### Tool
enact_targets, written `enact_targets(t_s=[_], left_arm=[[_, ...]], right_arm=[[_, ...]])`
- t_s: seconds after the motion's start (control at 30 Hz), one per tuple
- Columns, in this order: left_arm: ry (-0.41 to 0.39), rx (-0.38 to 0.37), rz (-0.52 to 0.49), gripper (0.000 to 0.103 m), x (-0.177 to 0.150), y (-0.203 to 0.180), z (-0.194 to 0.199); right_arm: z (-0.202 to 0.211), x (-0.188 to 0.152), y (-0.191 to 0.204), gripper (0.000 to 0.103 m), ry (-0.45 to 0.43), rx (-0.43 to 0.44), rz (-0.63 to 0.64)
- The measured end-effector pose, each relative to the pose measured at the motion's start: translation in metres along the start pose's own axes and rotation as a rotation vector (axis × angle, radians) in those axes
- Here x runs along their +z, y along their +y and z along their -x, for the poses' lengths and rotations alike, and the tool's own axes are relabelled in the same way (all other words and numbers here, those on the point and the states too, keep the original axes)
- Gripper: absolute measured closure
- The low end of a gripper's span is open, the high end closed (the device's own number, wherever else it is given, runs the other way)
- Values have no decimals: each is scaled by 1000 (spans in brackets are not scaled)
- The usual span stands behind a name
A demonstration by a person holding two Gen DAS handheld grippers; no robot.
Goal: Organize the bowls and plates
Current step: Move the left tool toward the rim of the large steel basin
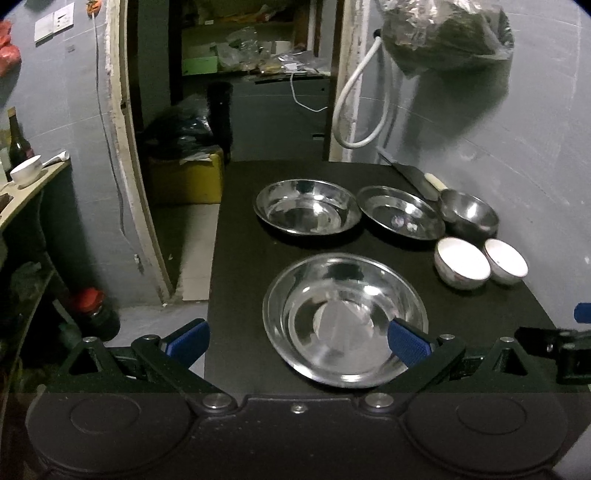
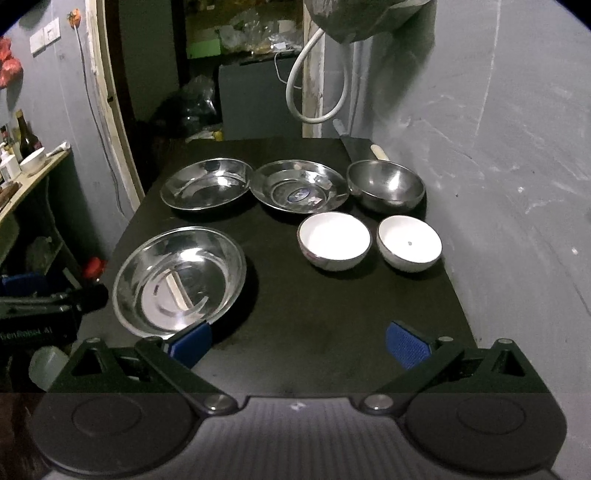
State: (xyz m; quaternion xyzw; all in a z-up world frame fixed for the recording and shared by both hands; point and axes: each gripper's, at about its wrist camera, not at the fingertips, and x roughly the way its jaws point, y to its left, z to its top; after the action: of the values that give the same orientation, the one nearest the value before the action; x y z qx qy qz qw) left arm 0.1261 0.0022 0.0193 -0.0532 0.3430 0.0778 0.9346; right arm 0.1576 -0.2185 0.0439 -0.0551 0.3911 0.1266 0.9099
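A black table [image 1: 251, 258] [image 2: 314, 314] carries three shallow steel plates, a steel bowl and two white bowls. The nearest steel plate [image 1: 345, 319] [image 2: 179, 280] lies at the front. Behind it sit two more steel plates [image 1: 306, 206] [image 1: 400, 212] [image 2: 207, 183] [image 2: 299, 185], with the steel bowl [image 1: 469, 214] [image 2: 386, 184] to their right. The white bowls [image 1: 461, 262] [image 1: 506, 260] [image 2: 334, 240] [image 2: 410, 242] stand side by side. My left gripper [image 1: 297, 343] is open, its right finger over the near plate's rim. My right gripper [image 2: 299, 341] is open above bare table, holding nothing.
A cleaver [image 1: 413, 177] [image 2: 356, 146] lies at the table's back right by the grey wall. A white hose [image 1: 354, 110] and a hanging bag [image 1: 447, 33] are above it. A doorway opens at the back left. A side shelf [image 1: 33, 181] with a bottle and bowl stands left.
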Motion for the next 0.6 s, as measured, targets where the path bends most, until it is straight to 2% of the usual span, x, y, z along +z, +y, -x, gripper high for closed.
enact_targets(t_s=[0.3, 0.6], left_arm=[[17, 53, 5, 1, 21, -9, -13], [26, 77, 16, 1, 39, 1, -24]], right_arm=[[-24, 20, -11, 0, 43, 46, 1], [-36, 36, -4, 0, 76, 43, 7]])
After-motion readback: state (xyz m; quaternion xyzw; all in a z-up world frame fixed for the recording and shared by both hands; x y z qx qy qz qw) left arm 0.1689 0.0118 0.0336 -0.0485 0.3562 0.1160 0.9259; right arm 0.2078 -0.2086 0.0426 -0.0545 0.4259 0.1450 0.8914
